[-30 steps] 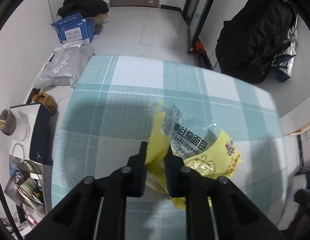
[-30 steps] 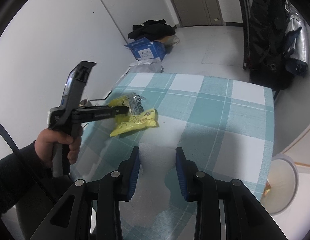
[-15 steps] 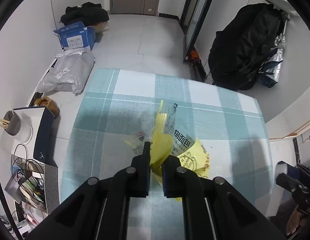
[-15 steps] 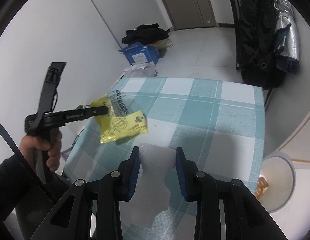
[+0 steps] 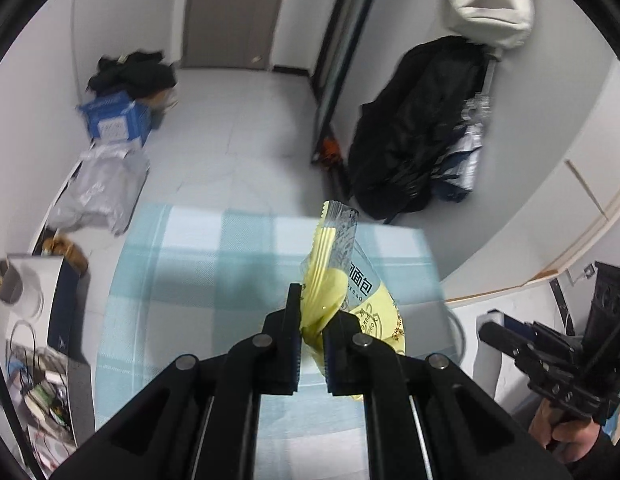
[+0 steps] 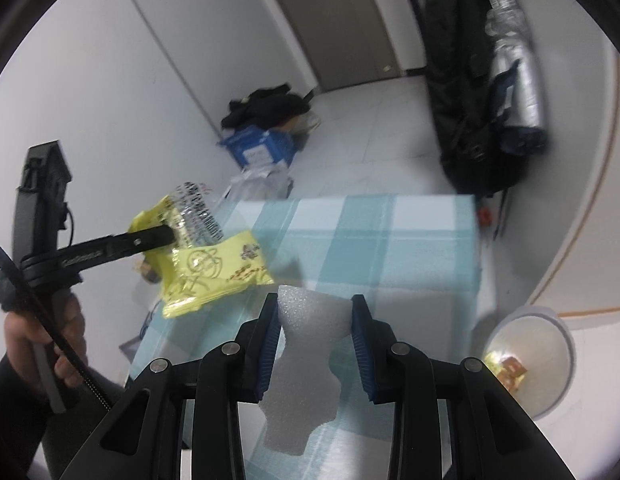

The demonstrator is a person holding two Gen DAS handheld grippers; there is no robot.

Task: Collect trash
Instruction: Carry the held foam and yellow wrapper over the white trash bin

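Note:
My left gripper point(image 5: 312, 330) is shut on a yellow and clear bread wrapper point(image 5: 342, 276), which hangs in the air above the teal checked table point(image 5: 198, 280). The right wrist view shows that same wrapper point(image 6: 214, 264) pinched by the left gripper point(image 6: 166, 236) at the table's left side. My right gripper point(image 6: 315, 320) is shut on a piece of white foam point(image 6: 310, 360), its blue pads pressed on both sides. A white trash bin point(image 6: 550, 344) with scraps inside stands on the floor at the lower right.
On the floor beyond the table lie a blue box point(image 5: 114, 122), a grey plastic bag point(image 5: 98, 188) and dark clothing point(image 5: 134, 74). A black bag point(image 5: 414, 128) leans by the right wall. A cluttered shelf point(image 5: 34, 360) sits left of the table.
The left gripper has lifted the wrapper off the table and carried it up. The right gripper has risen with the foam, and the trash bin shows more fully at the right.

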